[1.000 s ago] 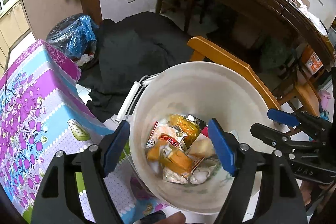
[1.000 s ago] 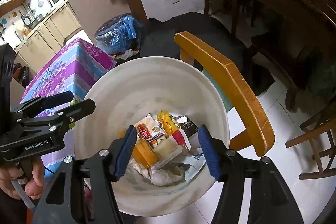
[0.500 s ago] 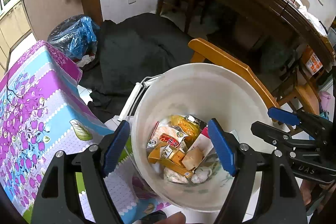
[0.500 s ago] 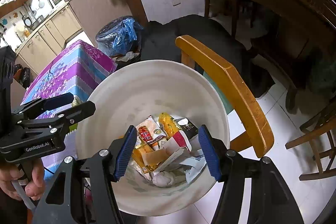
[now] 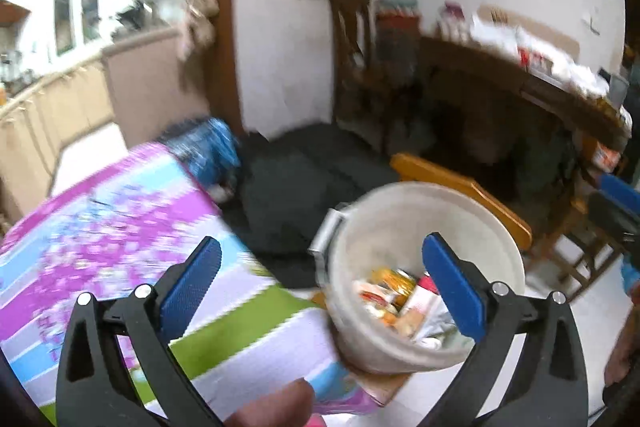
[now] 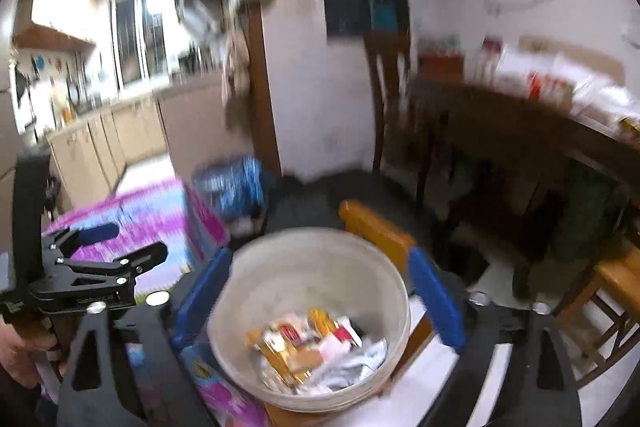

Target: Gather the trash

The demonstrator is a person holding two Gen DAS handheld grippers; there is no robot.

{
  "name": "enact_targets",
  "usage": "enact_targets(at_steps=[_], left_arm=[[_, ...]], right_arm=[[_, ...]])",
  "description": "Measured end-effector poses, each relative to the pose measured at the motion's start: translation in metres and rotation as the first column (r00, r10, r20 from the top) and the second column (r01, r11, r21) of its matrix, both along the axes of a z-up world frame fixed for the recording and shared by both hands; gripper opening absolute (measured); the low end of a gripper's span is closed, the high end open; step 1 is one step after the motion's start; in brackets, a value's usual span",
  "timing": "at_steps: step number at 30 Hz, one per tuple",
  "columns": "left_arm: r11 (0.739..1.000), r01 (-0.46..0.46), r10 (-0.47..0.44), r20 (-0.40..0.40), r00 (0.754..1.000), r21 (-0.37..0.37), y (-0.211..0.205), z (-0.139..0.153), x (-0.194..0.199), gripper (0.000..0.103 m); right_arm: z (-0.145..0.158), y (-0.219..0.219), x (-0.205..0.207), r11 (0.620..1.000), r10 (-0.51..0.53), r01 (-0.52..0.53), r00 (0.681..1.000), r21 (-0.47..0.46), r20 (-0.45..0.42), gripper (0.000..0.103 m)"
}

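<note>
A blurred kitchen-dining room with beige cabinets (image 6: 132, 131) and a dark wooden sideboard (image 5: 520, 87) lies behind a table under a purple, blue and green flowered cloth (image 5: 120, 235). Beside that table's edge stands a round white plastic bucket (image 6: 312, 267), against a yellow wooden chair back (image 5: 460, 187), with crumpled wrappers and paper trash (image 6: 316, 347) piled at its bottom. The left gripper (image 5: 320, 283) and the right gripper (image 6: 316, 299) are both spreading their blue-padded jaws, which grasp nothing.

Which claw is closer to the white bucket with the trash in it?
Right, though only slightly. The right claw hangs straight over the white bucket, jaws opening around nothing. The left claw sits toward the purple tablecloth side, also empty.
</note>
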State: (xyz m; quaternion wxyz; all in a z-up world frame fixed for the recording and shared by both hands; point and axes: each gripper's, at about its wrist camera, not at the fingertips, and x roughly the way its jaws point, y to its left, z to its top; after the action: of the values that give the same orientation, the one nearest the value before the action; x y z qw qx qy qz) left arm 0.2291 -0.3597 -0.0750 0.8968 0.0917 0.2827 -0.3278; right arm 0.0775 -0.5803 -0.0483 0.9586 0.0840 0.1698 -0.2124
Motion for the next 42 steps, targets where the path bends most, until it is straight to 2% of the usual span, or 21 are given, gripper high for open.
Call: enact_targets(at_steps=[3,6,9,16,23,26,34,42], left_arm=[[0.998,-0.031,0.035,0.07,0.997,-0.053,0.041,0.015,-0.022,0.097],[0.996,-0.055,0.063,0.122,0.991,-0.066,0.071,0.023,-0.04,0.097],[0.992,-0.038,0.054,0.134,0.989,-0.118,0.104,0.029,-0.057,0.097],[0.982,-0.051,0.086,0.191,0.978,-0.18,0.153,0.035,-0.1,0.097],[0.978,-0.026,0.075,0.229,0.97,-0.207,0.184,0.041,-0.141,0.097],[0.976,-0.011,0.067,0.251,0.966,-0.216,0.193,0.043,-0.158,0.097],[0.966,0.026,0.054,0.298,0.953,-0.258,0.211,0.047,-0.194,0.097],[0.959,0.003,0.09,0.316,0.944,-0.284,0.224,0.046,-0.206,0.097]], right_arm=[[0.011,0.034,-0.027,0.999,-0.025,0.028,0.997,-0.043,0.072,0.098],[0.013,0.062,-0.05,0.997,-0.042,0.05,0.993,-0.06,0.113,0.098],[0.011,0.095,-0.074,0.989,-0.117,0.128,0.984,-0.076,0.131,0.098],[0.0,0.169,-0.126,0.992,-0.093,0.105,0.983,-0.073,0.156,0.098],[-0.004,0.227,-0.176,0.991,-0.103,0.115,0.982,-0.07,0.158,0.098],[-0.004,0.247,-0.197,0.988,-0.104,0.121,0.981,-0.096,0.167,0.098],[-0.001,0.275,-0.244,0.981,-0.087,0.128,0.961,-0.146,0.261,0.098],[-0.01,0.294,-0.264,0.983,-0.056,0.1,0.963,-0.155,0.265,0.098]])
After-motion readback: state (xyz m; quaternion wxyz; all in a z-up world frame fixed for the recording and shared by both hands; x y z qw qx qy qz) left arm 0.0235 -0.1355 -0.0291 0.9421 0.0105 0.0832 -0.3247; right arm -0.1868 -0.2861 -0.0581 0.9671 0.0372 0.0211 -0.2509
